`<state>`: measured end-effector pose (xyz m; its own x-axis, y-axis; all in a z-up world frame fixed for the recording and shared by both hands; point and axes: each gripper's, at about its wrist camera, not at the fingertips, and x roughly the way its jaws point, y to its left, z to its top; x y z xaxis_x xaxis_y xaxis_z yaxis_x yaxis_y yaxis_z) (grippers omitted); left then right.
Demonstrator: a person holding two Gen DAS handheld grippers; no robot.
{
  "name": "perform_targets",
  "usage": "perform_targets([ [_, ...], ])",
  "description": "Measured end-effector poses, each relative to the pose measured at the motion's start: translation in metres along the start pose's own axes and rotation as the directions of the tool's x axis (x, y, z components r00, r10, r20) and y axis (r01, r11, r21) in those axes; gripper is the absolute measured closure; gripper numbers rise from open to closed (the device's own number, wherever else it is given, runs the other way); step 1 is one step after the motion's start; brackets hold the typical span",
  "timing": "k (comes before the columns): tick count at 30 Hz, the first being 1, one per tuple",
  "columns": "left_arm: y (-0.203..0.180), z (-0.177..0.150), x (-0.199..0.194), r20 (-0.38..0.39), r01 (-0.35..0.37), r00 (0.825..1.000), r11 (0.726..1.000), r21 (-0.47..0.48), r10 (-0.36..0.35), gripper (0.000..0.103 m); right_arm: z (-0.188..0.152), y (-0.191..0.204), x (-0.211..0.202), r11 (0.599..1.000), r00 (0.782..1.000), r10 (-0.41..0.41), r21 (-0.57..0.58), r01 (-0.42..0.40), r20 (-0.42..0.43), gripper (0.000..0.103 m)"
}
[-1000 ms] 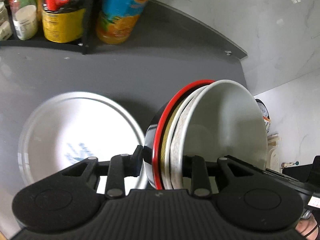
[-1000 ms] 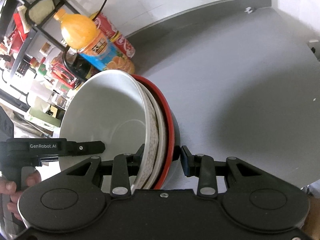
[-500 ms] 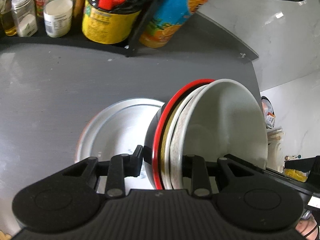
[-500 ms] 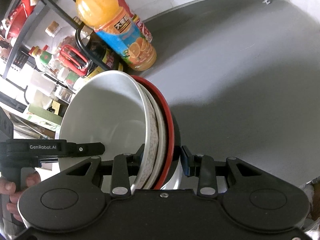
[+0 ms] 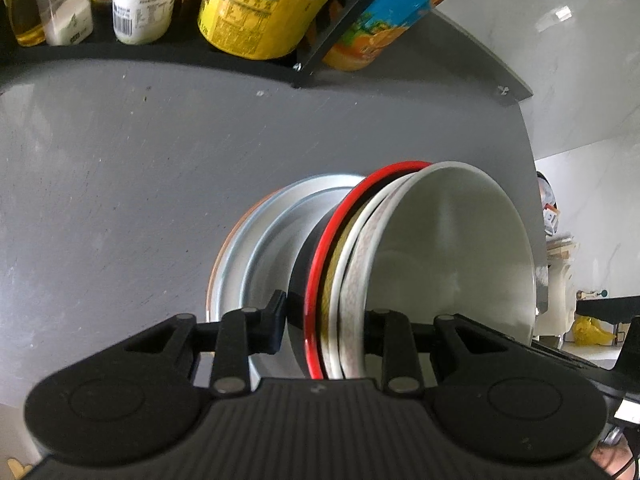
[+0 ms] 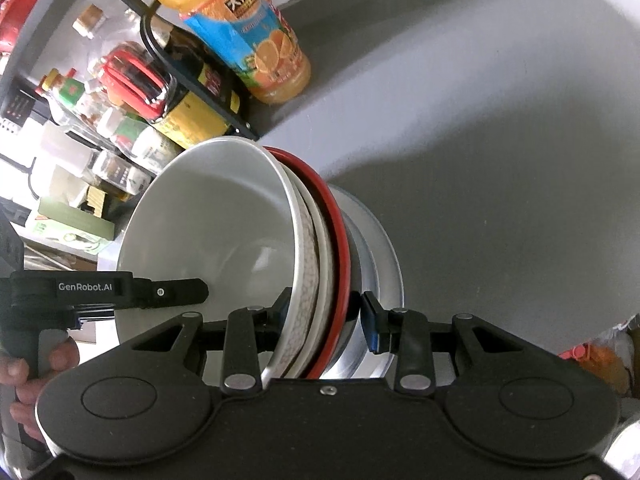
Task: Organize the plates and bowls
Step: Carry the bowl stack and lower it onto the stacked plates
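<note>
left wrist view
left gripper (image 5: 322, 322): fingers clamped on the rim of the nested bowl stack (image 5: 400, 268), one pad on the black outer wall, the other inside the white bowl
stack order, outside in: black bowl with red rim (image 5: 320, 264), thin white rim, patterned-band bowl, plain white bowl (image 5: 452, 248) on the inside
stack pose: held on edge, opening faces right
plate (image 5: 256, 248): white, flat on the grey counter (image 5: 120, 180), directly behind and under the stack, partly hidden by it; contact cannot tell
rack (image 5: 160, 52): black shelf at the counter's far edge, holds jars and a yellow-label bottle (image 5: 248, 8)
juice bottle (image 5: 384, 20): just right of the rack post

right wrist view
right gripper (image 6: 324, 318): fingers pinching the same stack (image 6: 312, 264) at its near rim, left pad inside the white bowl (image 6: 208, 232), blue-tipped right pad against the outer wall
stack pose: on edge, opening faces left
plate (image 6: 384, 264): just right of the stack, on the counter (image 6: 500, 140)
left gripper body (image 6: 100, 292): at the far left, gripped by a hand (image 6: 36, 368)
juice bottle (image 6: 248, 36): upright on the counter beside the rack (image 6: 192, 76)
</note>
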<state>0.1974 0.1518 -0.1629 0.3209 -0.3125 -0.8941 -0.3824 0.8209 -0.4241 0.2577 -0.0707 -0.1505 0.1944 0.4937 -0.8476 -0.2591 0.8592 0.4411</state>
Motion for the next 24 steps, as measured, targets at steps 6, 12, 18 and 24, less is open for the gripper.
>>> perform_targets([
  [6,0.006,0.001,0.007,-0.015,0.001,1.000,1.000,0.000,-0.001,0.076,-0.003,0.002,0.007,1.000,1.000,-0.019,0.022,0.020,-0.013,0.069],
  [12,0.008,0.005,0.006,-0.036,0.004,0.999,1.000,0.003,-0.004,0.076,-0.005,0.003,0.011,0.999,1.000,-0.025,0.044,0.025,-0.010,0.069],
  [18,0.003,0.008,0.008,-0.030,-0.008,1.000,0.999,0.053,0.010,0.075,-0.006,0.002,0.010,0.999,1.000,-0.005,0.049,0.004,0.015,0.061],
  [24,-0.006,0.000,-0.005,0.028,-0.023,0.999,0.997,0.076,0.021,0.059,-0.011,0.001,-0.010,1.000,0.997,0.009,0.027,-0.011,0.083,0.044],
])
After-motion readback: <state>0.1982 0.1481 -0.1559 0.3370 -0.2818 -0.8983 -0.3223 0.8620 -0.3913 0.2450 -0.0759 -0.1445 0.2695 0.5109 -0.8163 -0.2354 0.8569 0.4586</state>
